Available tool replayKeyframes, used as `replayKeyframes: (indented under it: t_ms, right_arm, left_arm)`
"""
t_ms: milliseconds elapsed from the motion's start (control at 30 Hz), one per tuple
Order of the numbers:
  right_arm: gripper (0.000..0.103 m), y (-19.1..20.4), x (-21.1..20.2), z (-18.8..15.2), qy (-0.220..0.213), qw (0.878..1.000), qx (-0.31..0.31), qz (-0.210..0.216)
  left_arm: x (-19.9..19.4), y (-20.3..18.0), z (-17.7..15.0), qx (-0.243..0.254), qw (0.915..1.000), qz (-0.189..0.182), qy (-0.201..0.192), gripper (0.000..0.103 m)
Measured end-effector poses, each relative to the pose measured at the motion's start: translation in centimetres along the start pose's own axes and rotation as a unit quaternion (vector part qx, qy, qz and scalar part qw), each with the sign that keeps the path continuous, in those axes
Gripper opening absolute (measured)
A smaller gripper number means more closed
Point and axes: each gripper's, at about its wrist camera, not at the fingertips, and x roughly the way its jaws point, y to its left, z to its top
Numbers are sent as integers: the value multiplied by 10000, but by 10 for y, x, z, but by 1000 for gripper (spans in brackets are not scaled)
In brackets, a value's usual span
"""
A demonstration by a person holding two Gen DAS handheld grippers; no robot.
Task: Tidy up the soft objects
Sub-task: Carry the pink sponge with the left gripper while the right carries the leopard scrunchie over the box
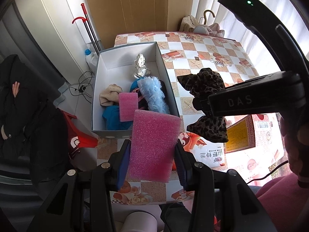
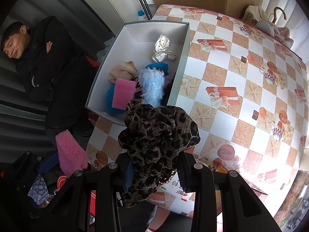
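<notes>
My left gripper [image 1: 152, 160] is shut on a big pink foam block [image 1: 154, 145], held just in front of the near end of a grey box [image 1: 166, 65] with a white inside. My right gripper [image 2: 154, 172] is shut on a leopard-print fabric bow [image 2: 156, 139], held above the table near the box's near right corner; the bow also shows in the left wrist view [image 1: 204, 89]. In the box lie a smaller pink foam piece [image 1: 128, 106], a light blue fluffy item [image 1: 153, 94], a beige cloth [image 1: 110, 96], blue fabric [image 1: 114, 119] and a white dotted cloth [image 1: 140, 65].
The box stands at the left edge of a table with a checkered cloth [image 2: 241, 73]. A person in black [image 2: 38, 58] sits left of the table. A printed carton [image 1: 249, 133] lies near the front right. A cardboard sheet [image 1: 135, 5] stands behind.
</notes>
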Motion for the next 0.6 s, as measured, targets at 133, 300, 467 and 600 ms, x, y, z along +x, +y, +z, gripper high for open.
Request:
replayKeyframes:
  t_ms: [133,300,467,600]
  right_arm:
    - [39,-7,-1,12,-110,9999,99,-36]
    - [39,-12,0,36,-167,9998,84,-60]
    - [39,-10,4,67,-251,9996,78,-56]
    - [39,-7,11,92,-241,9997,46,-25]
  left_arm:
    - [14,13,15,-85,9998,142,118,47]
    - [29,38,47,-452,9986,264,31,47]
    - [43,63,75,-961,9943,448,-118,47]
    - [67,75,93,-1140,9917,588,63,47]
